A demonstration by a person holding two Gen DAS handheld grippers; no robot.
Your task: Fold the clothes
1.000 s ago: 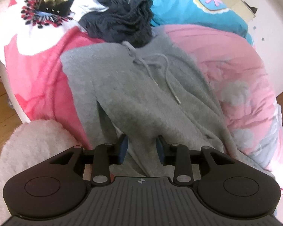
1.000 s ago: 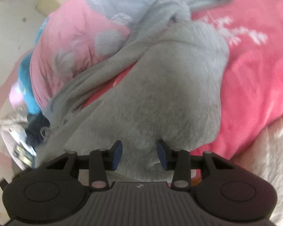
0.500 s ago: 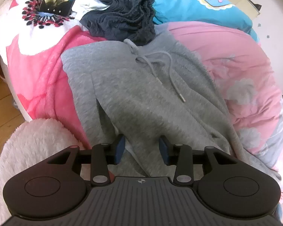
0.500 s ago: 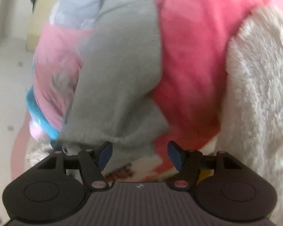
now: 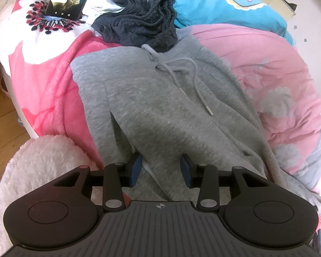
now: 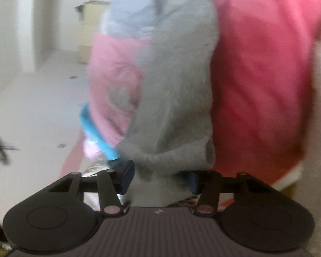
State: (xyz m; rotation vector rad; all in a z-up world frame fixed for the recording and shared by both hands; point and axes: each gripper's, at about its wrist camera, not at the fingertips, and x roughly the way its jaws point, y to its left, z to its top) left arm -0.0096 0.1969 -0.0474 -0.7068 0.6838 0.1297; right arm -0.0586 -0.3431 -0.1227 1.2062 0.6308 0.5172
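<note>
Grey sweatpants (image 5: 160,107) lie flat on a pink blanket (image 5: 47,81), the waist with its tied drawstring (image 5: 194,79) at the far end. My left gripper (image 5: 161,170) sits at the near end, with a bunched fold of the grey cloth filling the gap between its blue pads. In the blurred right wrist view a leg end of the sweatpants (image 6: 177,96) hangs towards the camera. My right gripper (image 6: 160,178) is closing on it; the cloth spans the gap and covers part of the right pad.
A crumpled dark navy garment (image 5: 139,23) lies just past the waistband, with a blue pillow (image 5: 224,6) and a dark phone-like slab (image 5: 66,0) behind. A pale pink quilt (image 5: 278,75) bulges on the right. A fluffy white sleeve (image 5: 42,167) is near left, above wooden floor (image 5: 2,117).
The right gripper dropped and rolled, spread its jaws, then narrowed them around the leg end. The left gripper stayed put with the cloth between its pads.
</note>
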